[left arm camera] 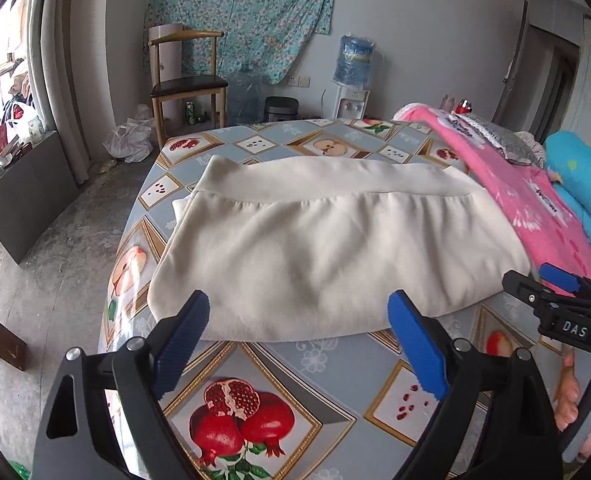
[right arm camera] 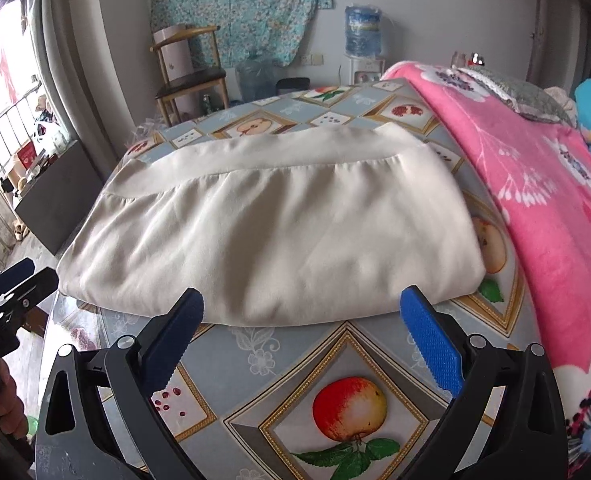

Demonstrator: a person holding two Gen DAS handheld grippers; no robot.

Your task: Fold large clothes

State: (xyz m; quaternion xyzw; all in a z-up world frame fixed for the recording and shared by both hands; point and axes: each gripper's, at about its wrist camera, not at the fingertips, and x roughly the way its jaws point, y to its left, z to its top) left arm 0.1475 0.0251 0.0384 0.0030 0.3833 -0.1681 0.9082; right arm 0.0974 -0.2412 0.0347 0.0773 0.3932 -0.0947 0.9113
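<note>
Jaws of both the left gripper (left arm camera: 299,320) and the right gripper (right arm camera: 303,320) are standing spread wide with nothing between them, hovering just short of the near edge of the folded cream fabric garment (right arm camera: 271,224). That garment is lying flat on the desk's fruit-patterned grey cloth (left arm camera: 295,364), beside a pink flowered blanket (right arm camera: 535,184).

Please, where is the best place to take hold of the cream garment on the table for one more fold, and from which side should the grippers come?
Probably the near folded edge of the cream garment, one corner each. It lies flat, its banded hem far, its rounded edge facing both open grippers. The left gripper could take the near left corner, the right gripper the near right, sliding in low over the table.
</note>
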